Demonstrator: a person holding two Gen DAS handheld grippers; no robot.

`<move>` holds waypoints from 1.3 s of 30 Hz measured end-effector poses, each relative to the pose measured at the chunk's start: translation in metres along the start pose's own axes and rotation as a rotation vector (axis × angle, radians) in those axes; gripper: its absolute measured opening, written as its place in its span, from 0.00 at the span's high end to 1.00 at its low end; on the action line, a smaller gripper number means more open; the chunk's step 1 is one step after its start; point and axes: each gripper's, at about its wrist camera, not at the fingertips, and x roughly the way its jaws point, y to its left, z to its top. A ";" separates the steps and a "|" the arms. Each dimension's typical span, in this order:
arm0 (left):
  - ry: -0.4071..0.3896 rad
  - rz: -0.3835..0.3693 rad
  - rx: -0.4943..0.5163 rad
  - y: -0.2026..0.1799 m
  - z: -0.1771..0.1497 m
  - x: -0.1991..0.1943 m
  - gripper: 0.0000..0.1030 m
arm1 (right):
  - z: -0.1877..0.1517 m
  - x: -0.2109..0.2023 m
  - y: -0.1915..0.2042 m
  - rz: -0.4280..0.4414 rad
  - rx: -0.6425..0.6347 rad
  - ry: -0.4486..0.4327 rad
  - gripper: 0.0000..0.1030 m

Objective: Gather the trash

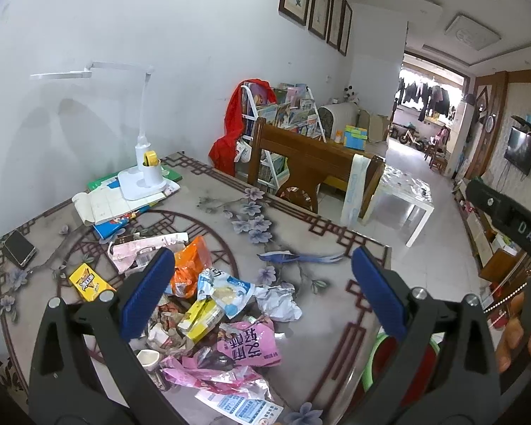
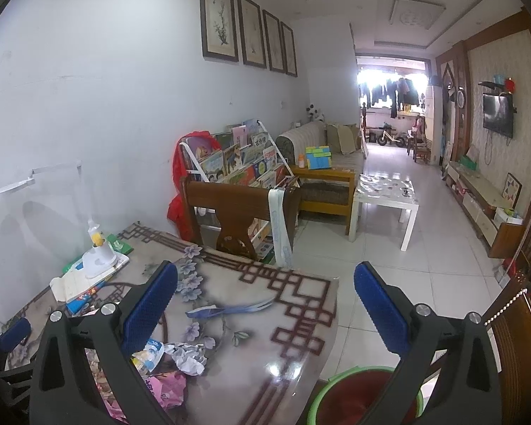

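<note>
My left gripper (image 1: pixel 262 287) hangs with its blue pads spread wide and nothing between them, above the trash pile (image 1: pixel 209 304) in the lower centre of the left wrist frame; the pile sits on the patterned table (image 1: pixel 301 212), a loose heap with no single long axis. The pink wrapper (image 1: pixel 247 343) lies flat, its print upside down to me; the yellow packet (image 1: pixel 88 281) at the pile's left edge runs diagonally from upper left to lower right; the crumpled white paper (image 1: pixel 278 301) sits on the right side of the heap. My own fingers cover the left part of the pile, and its near end is cut off by the bottom edge. My right gripper (image 2: pixel 265 304) is equally wide and empty, out over the table's corner; the green-rimmed bin (image 2: pixel 357 396) — red inside, I think — is half hidden behind its right finger at the bottom of the right wrist frame.
</note>
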 end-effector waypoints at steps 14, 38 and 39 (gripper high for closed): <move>0.002 0.000 0.000 0.000 -0.001 0.001 0.05 | -0.002 -0.002 -0.005 -0.003 0.008 0.004 0.07; 0.016 0.002 -0.010 0.000 -0.009 0.002 0.05 | -0.004 -0.003 -0.015 -0.011 0.021 0.011 0.07; 0.016 0.002 -0.011 0.000 -0.007 0.003 0.05 | -0.005 -0.003 -0.017 -0.013 0.023 0.012 0.07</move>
